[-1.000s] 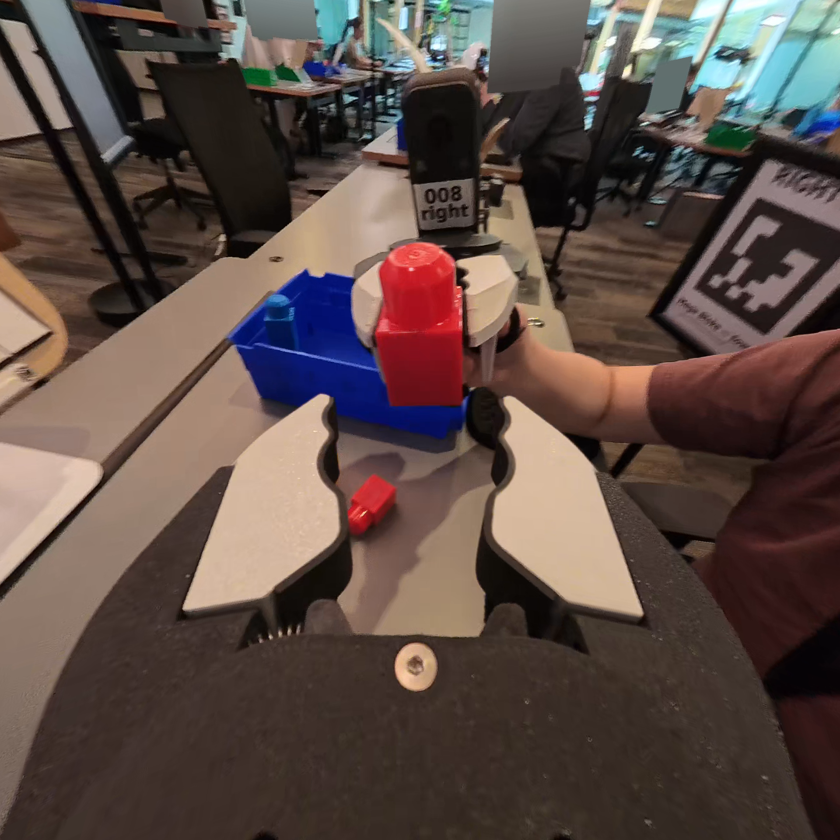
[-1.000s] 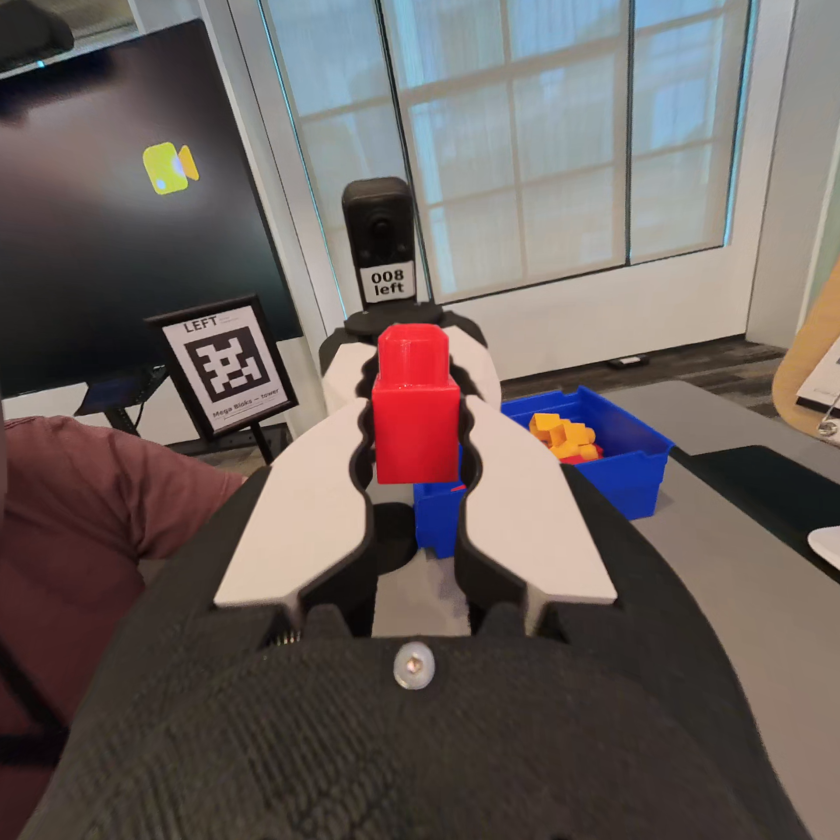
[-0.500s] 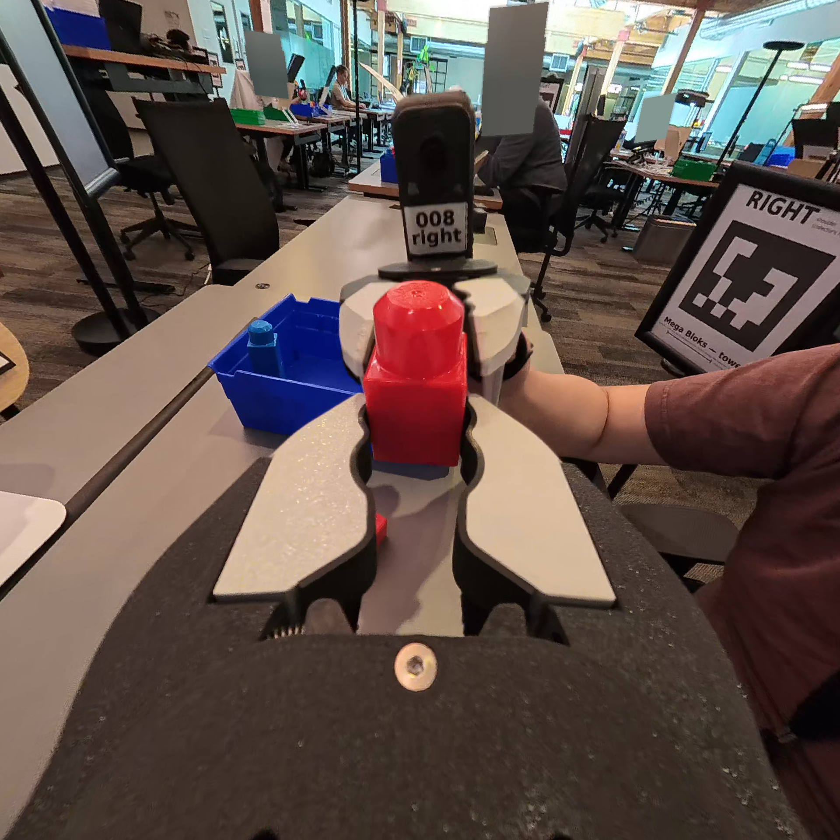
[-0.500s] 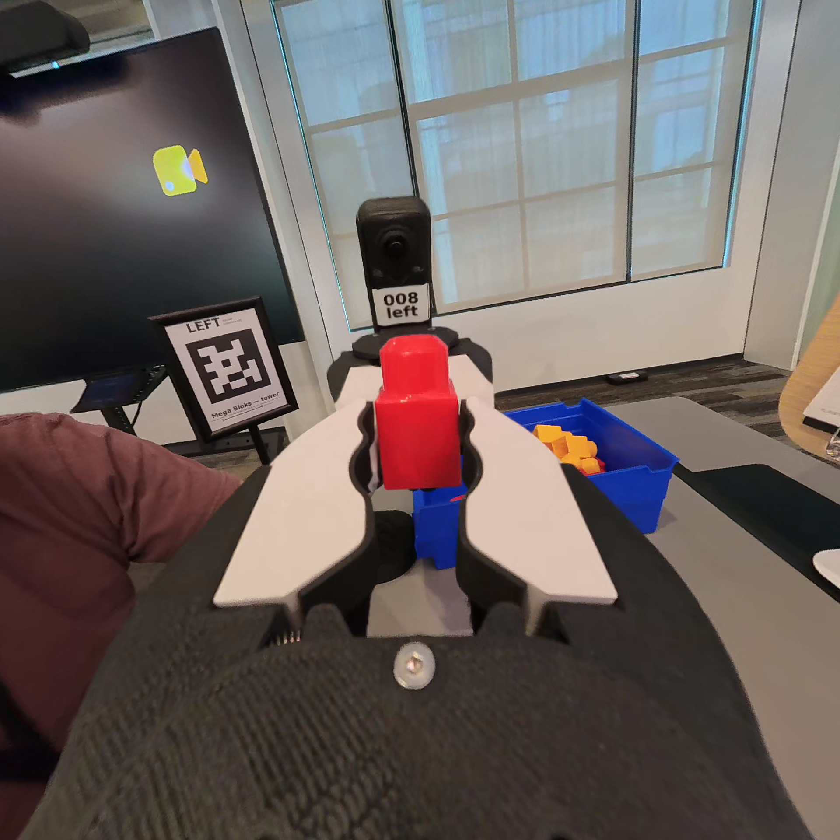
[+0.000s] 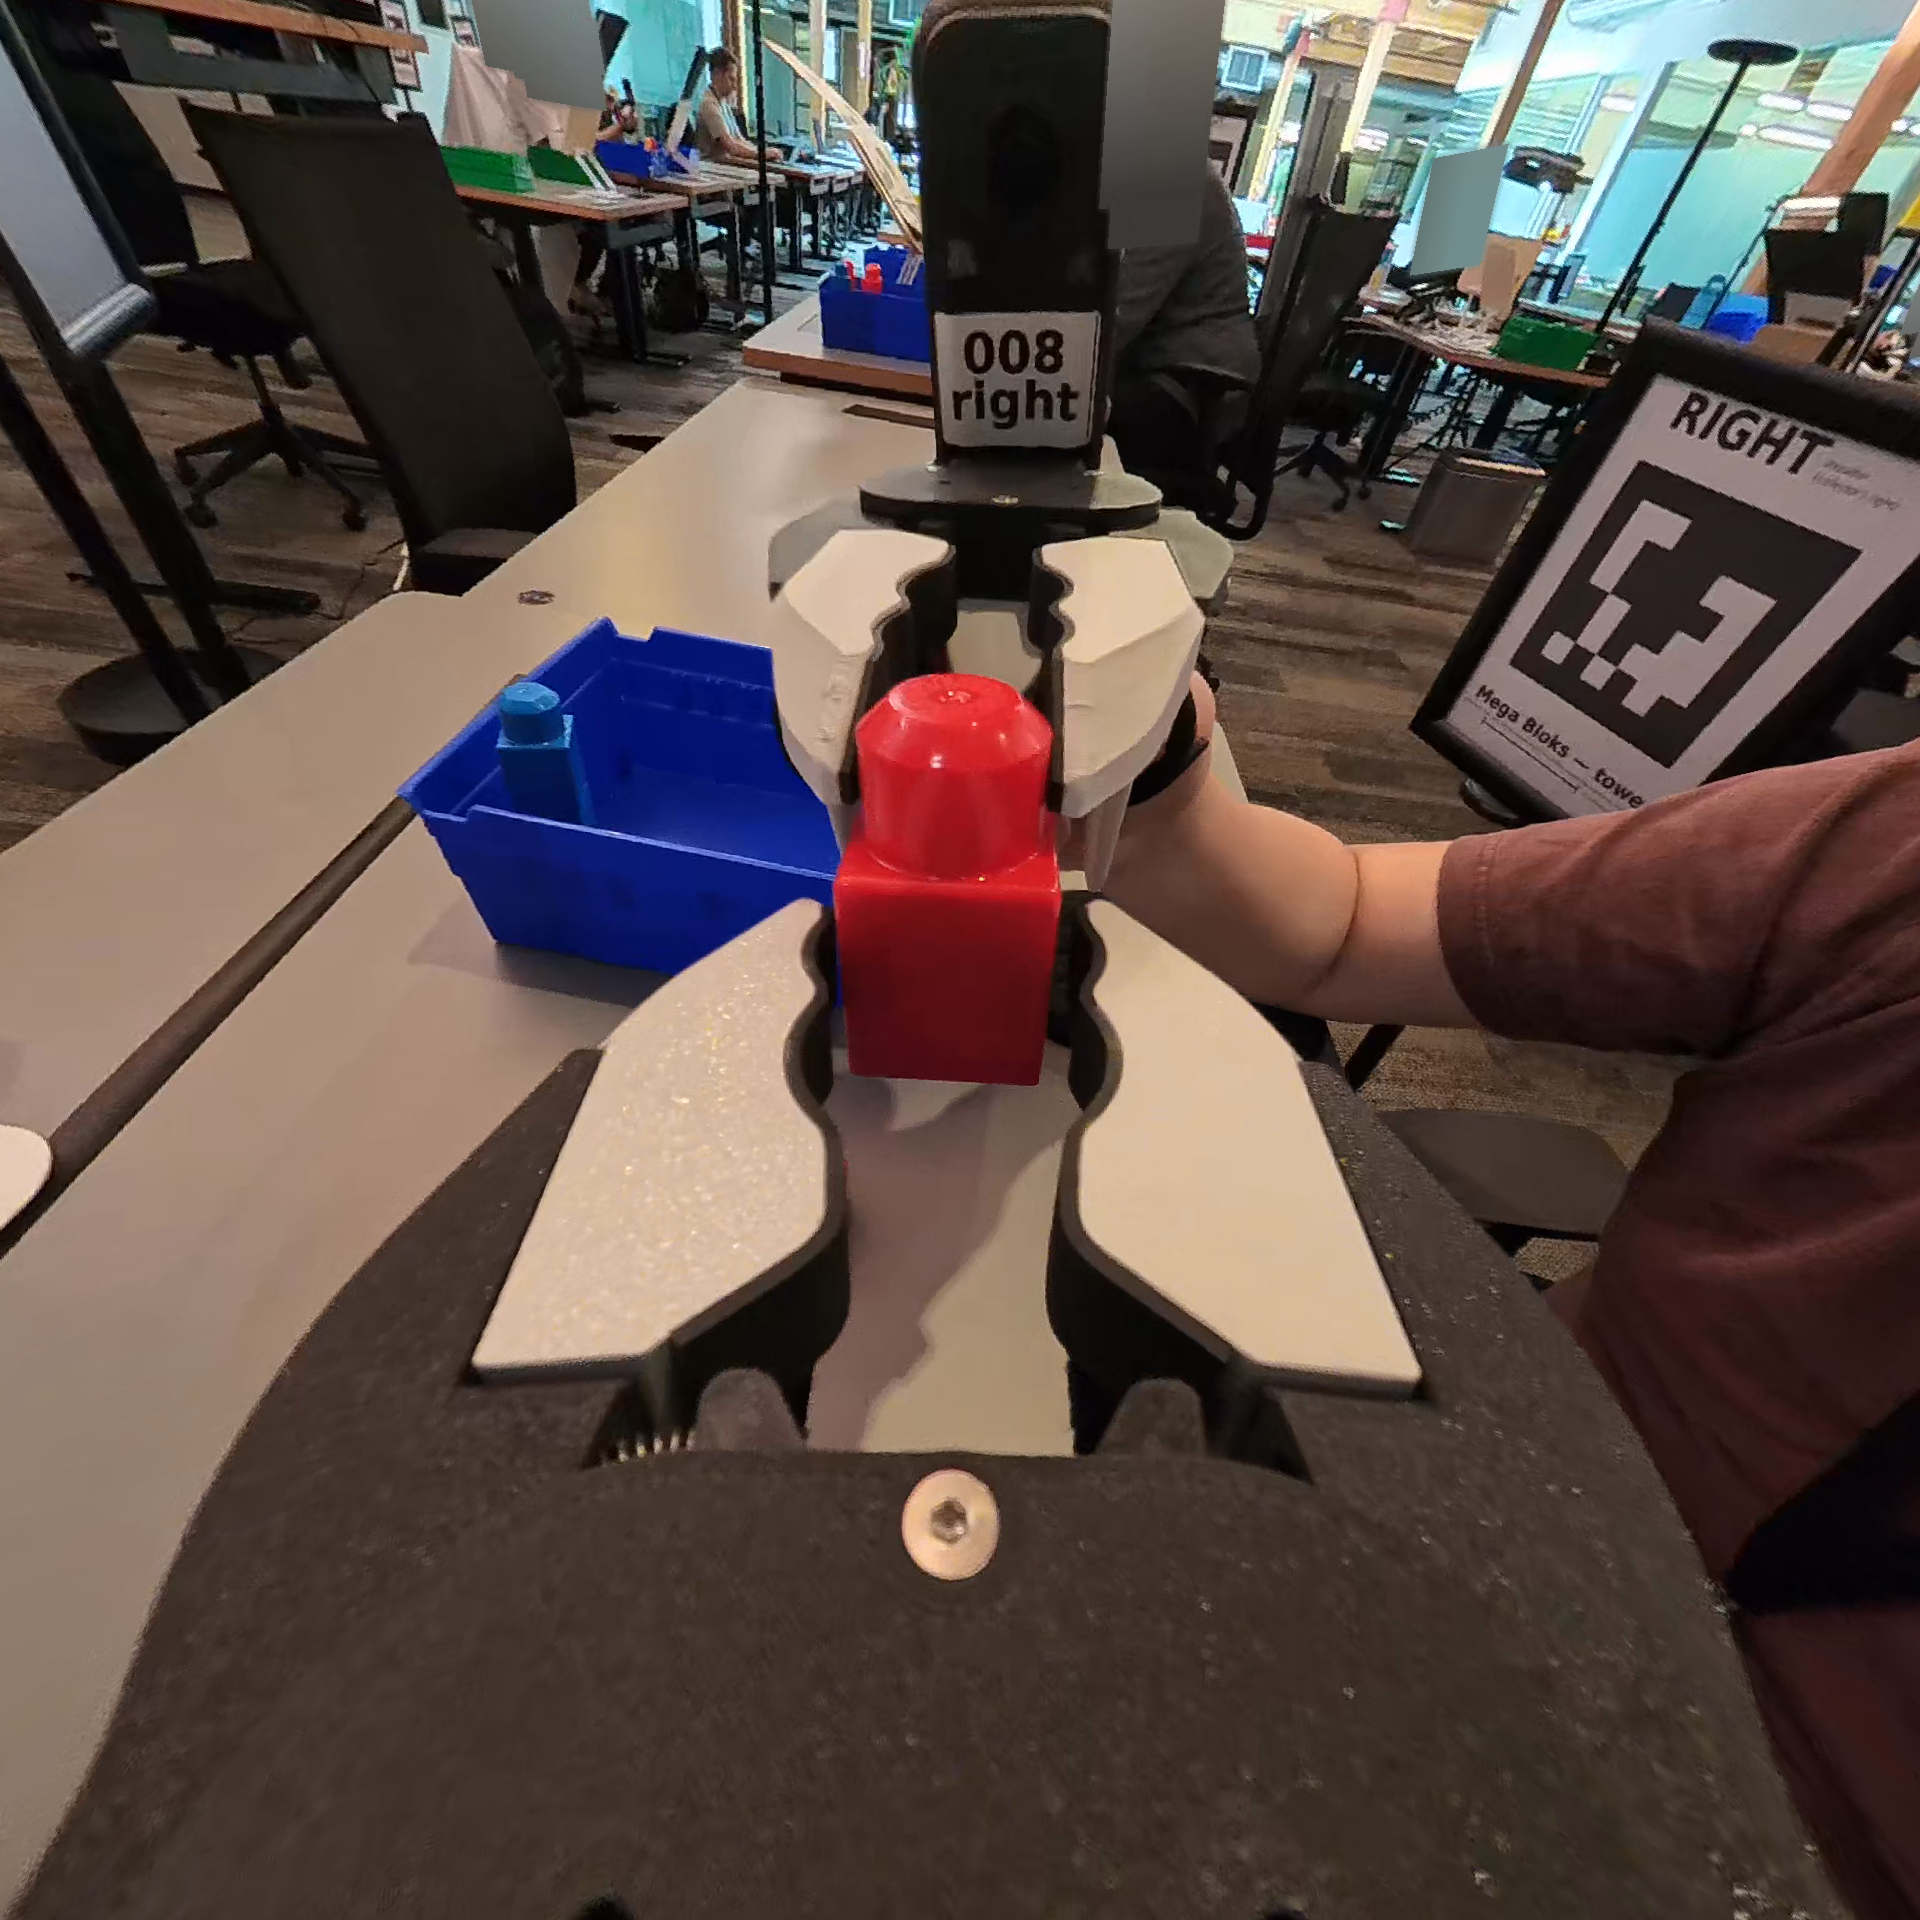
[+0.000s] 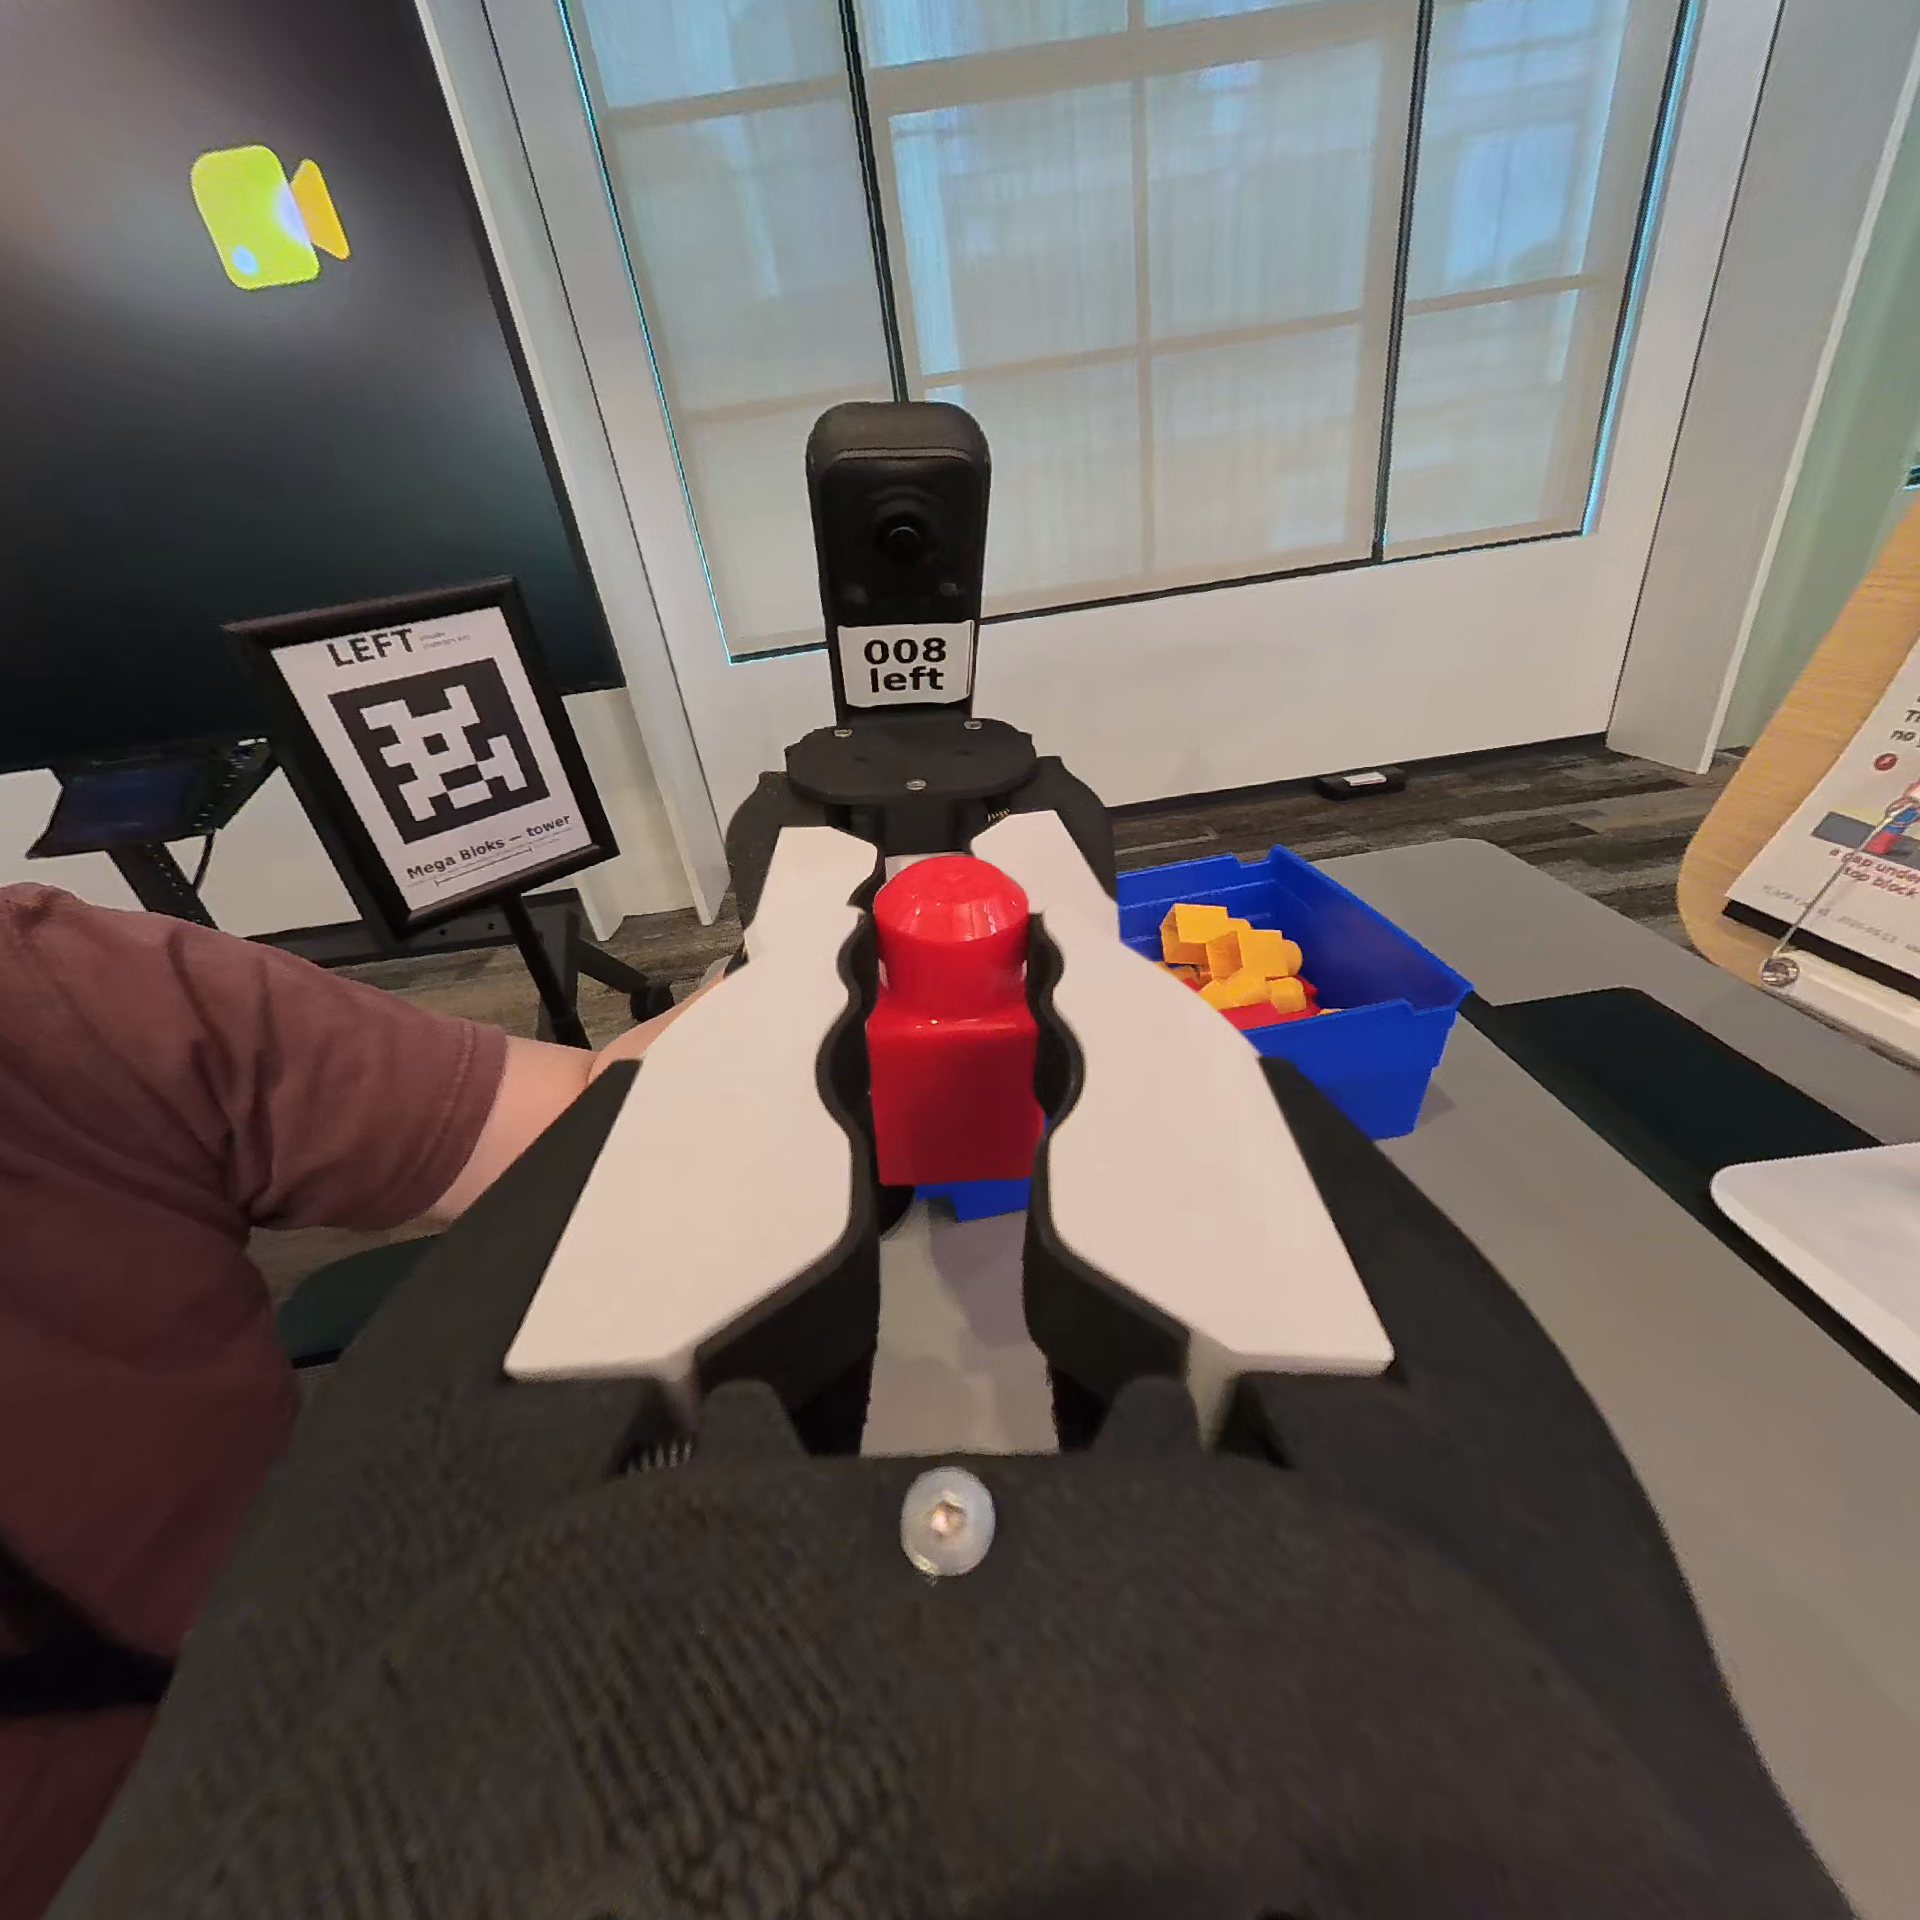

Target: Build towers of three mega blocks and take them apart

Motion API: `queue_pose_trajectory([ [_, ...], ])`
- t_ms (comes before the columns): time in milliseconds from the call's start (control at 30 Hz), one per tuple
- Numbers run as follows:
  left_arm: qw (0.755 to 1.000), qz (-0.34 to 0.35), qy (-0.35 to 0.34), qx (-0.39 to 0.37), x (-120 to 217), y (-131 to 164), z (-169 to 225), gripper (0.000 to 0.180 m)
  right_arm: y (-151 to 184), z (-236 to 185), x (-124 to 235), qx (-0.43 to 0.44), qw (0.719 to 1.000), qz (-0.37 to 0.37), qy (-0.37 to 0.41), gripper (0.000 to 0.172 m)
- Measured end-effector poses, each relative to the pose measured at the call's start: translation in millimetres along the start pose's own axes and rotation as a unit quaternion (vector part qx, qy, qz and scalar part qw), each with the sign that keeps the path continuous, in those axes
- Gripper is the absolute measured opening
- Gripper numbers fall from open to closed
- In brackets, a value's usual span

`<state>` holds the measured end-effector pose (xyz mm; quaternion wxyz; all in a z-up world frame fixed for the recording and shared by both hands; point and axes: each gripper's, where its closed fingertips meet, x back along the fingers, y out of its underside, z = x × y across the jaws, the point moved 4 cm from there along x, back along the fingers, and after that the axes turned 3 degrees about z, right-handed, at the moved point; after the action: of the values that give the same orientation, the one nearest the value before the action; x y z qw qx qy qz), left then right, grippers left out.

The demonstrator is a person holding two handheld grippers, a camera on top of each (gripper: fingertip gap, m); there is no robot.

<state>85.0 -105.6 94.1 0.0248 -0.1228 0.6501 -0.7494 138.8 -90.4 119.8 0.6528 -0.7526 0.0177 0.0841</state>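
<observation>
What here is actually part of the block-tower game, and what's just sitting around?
In the job: red block, left gripper, right gripper, blue bin, blue block, yellow blocks.
Just around: framed sign, office chair, dark screen.

Framed marker sign (image 5: 1683, 613), office chair (image 5: 405, 343), window (image 6: 1143, 312)

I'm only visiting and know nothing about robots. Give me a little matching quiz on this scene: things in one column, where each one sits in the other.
Things:
1. red block
2. light-blue block
3. yellow blocks
4. framed sign

Places:
A. heaped in a blue bin
B. on a stand off the table
C. between the fingers of the left gripper and the right gripper
D. standing upright in another blue bin

Pairs: 1-C; 2-D; 3-A; 4-B
</observation>
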Motion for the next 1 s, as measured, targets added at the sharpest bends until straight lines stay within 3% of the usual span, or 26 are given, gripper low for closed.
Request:
queue_pose_trajectory([
  [800,1.000,0.013,-0.002,0.015,-2,0,-5,0.035,2,4,-3,-0.006,1.000,0.004,0.008,0.028],
  [933,0.999,0.006,-0.035,-0.009,11,-3,-11,0.036,-6,7,7,0.046,0.997,-0.029,0.056,0.047],
  [1000,0.998,0.023,-0.060,-0.013,30,-12,-17,0.035,0,14,17,0.072,0.987,-0.102,0.098,0.048],
])
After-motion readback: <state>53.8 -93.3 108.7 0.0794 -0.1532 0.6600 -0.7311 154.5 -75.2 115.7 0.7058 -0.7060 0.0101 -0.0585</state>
